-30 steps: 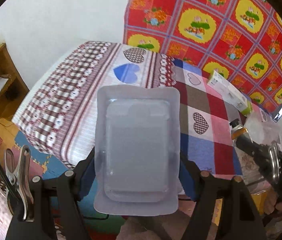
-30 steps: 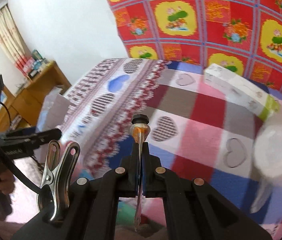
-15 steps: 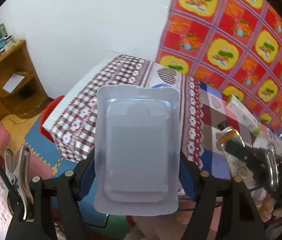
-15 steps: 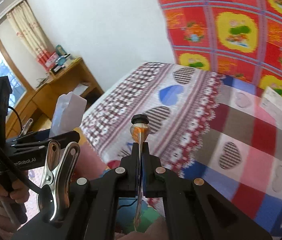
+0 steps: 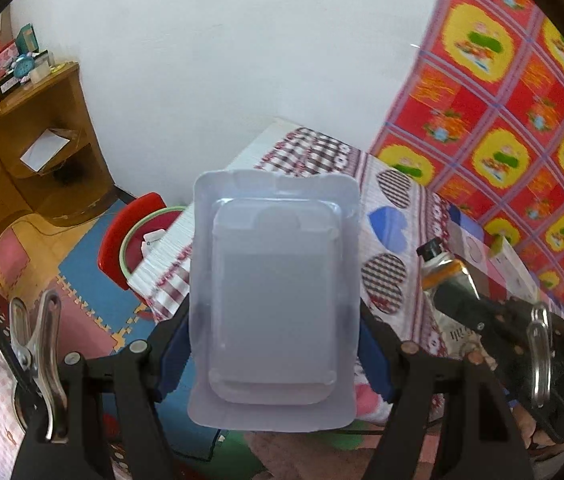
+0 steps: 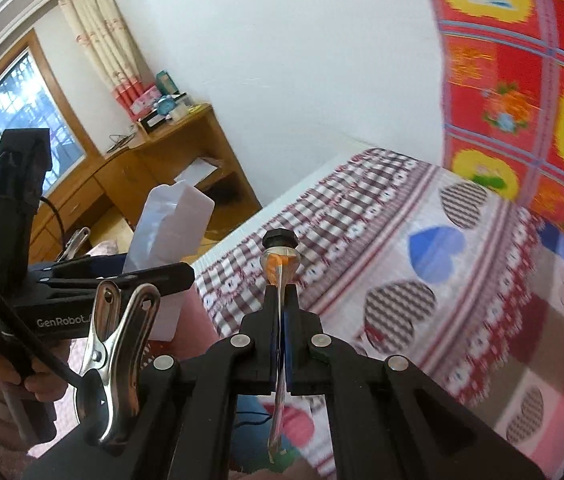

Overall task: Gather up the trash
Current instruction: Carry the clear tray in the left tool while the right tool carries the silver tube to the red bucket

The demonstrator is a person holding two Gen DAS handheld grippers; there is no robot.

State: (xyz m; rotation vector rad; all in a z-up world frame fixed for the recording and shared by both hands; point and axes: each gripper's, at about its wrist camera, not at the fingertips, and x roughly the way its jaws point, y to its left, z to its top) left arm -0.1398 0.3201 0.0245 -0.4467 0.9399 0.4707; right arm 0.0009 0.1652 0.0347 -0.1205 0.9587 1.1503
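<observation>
Left wrist view alone shows a red bin (image 5: 116,236), apparently holding scraps, beyond the left gripper (image 5: 274,336) clamping a clear plastic blister tray (image 5: 274,304), while the right gripper (image 6: 281,344) pinches a flattened tube (image 6: 280,264).

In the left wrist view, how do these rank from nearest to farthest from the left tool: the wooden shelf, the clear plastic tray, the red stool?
1. Clear plastic tray: held in the left tool.
2. Red stool: on the floor, left of the table.
3. Wooden shelf: far left, against the wall.
</observation>
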